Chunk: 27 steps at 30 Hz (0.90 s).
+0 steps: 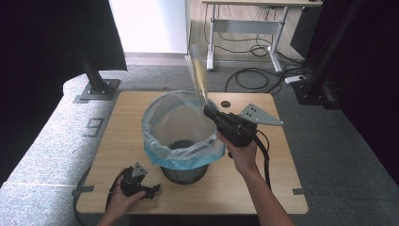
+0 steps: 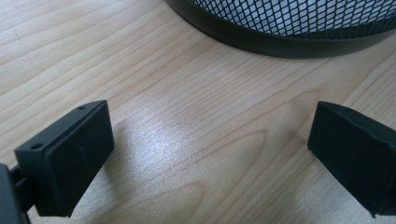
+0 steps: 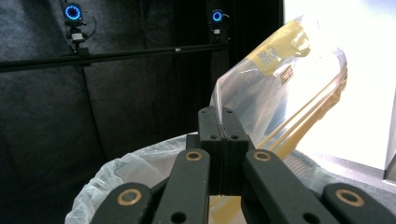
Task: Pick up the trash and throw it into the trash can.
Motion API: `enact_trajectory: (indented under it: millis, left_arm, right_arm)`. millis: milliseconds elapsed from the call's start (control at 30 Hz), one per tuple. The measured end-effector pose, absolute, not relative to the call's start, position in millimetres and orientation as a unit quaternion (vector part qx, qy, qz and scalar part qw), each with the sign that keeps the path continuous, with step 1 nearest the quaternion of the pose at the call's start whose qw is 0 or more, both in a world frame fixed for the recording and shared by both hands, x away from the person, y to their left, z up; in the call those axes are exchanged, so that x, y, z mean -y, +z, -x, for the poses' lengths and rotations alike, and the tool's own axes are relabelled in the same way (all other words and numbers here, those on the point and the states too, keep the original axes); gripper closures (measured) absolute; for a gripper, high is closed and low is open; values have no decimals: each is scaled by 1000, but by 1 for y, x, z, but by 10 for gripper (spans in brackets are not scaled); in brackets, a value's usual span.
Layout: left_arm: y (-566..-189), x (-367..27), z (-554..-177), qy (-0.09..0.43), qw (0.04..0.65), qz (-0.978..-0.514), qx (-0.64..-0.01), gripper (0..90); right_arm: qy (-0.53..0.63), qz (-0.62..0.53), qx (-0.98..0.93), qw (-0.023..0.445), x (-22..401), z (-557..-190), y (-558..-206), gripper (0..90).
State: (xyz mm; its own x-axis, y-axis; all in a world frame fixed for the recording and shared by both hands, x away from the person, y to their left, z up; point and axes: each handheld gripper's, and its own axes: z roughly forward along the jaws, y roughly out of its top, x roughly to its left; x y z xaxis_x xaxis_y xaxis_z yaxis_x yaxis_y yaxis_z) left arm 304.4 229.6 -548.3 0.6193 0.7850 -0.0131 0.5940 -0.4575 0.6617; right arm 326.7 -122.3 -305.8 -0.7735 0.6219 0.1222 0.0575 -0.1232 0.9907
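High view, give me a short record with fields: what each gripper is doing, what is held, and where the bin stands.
right gripper: right gripper shut on the clear plastic wrapper, raised by the bin's far right rim
held item: transparent wrapper with yellow print, standing upward from the jaws
left gripper: left gripper open, low at the table's near left, nothing between its jaws
bin: black mesh bin near the middle of the wooden table
liner: pale blue bag liner folded over the bin's rim
other: small dark round object on the table behind the bin

A recording lab: black curtains [image 1: 56,33] flank a wooden table [image 1: 117,136], tracking cameras [image 3: 72,11] sit on a rail [image 3: 107,56], and cables [image 1: 249,77] lie on the far floor.
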Motion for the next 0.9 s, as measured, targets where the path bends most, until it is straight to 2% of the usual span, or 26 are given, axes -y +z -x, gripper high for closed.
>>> enact_trajectory:
  millis: [633, 700, 800, 833, 900]
  left_arm:
    - [-548, -230, -304, 148, 321, -841, -410, 1]
    - [-548, -230, -304, 148, 321, -841, -410, 1]
    - [-548, -230, -304, 148, 321, -841, -410, 2]
    - [-548, -230, -304, 148, 321, -841, -410, 1]
    - [-548, -230, -304, 148, 321, -841, -410, 1]
  right_arm:
    - [683, -265, -652, 194, 104, -332, -312, 883]
    - [665, -279, -663, 202, 102, -333, -313, 654]
    - [623, -302, -688, 219, 98, -334, -316, 388]
    - [616, -306, -691, 222, 97, -333, -317, 352]
    - [616, -310, -689, 223, 100, -332, -318, 337]
